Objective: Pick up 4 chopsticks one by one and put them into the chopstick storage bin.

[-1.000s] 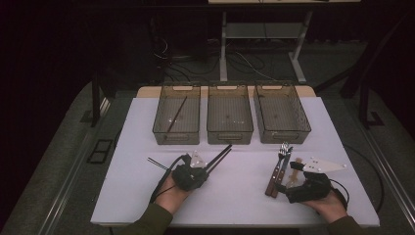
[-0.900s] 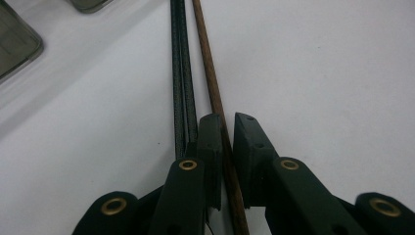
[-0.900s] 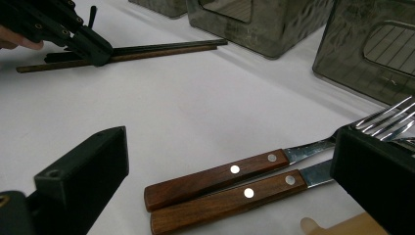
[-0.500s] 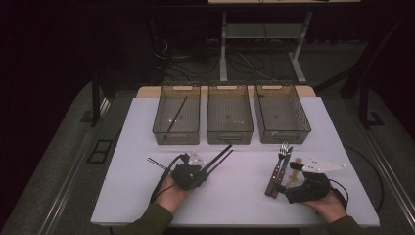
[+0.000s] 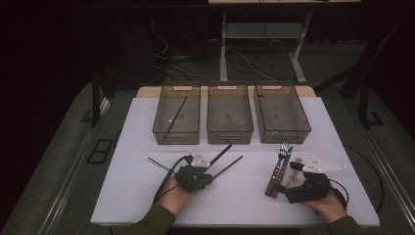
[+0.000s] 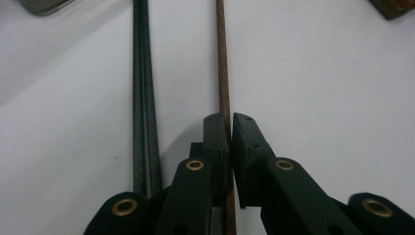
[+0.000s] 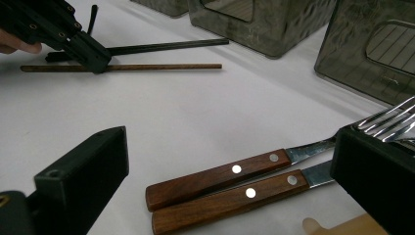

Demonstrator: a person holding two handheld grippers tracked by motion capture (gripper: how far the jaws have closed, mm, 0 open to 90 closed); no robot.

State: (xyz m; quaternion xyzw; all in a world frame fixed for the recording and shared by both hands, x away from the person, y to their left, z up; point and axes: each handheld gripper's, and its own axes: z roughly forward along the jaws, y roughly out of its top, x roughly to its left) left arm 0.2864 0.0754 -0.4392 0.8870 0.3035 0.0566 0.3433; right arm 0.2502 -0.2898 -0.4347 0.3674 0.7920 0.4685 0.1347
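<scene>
Gripping: my left gripper [image 6: 230, 122] is clenched on the brown chopstick [image 6: 223, 73]; the jaws have just been closing, and the stick now sits pinched between the pads.
Brown chopstick, place: flat on the white table [image 5: 244, 196], near its front edge and left of centre, just right of my left hand [image 5: 171, 198].
Long axis: from the left gripper view it runs straight ahead out of the jaws, in line with them; on the table it slants toward the far right.
Neighbour: the black chopsticks [image 6: 144, 98] lie just beside it on the left, nearly parallel and not in the grip.
Coming move, as I judge it: lift the stick and carry it away from me to the left bin [image 5: 177, 117] at the table's far edge, where one dark stick [image 5: 176, 113] already lies; my left hand is the nearer one.
Right gripper [image 7: 225, 161]: released, jaws wide apart and holding nothing, straddling two wood-handled forks [image 7: 230, 183] near the front right corner.
Other bins: the middle bin [image 5: 230, 117] and right bin [image 5: 283, 115] look empty.
Writing: no brand, label or lettering that I can read.
</scene>
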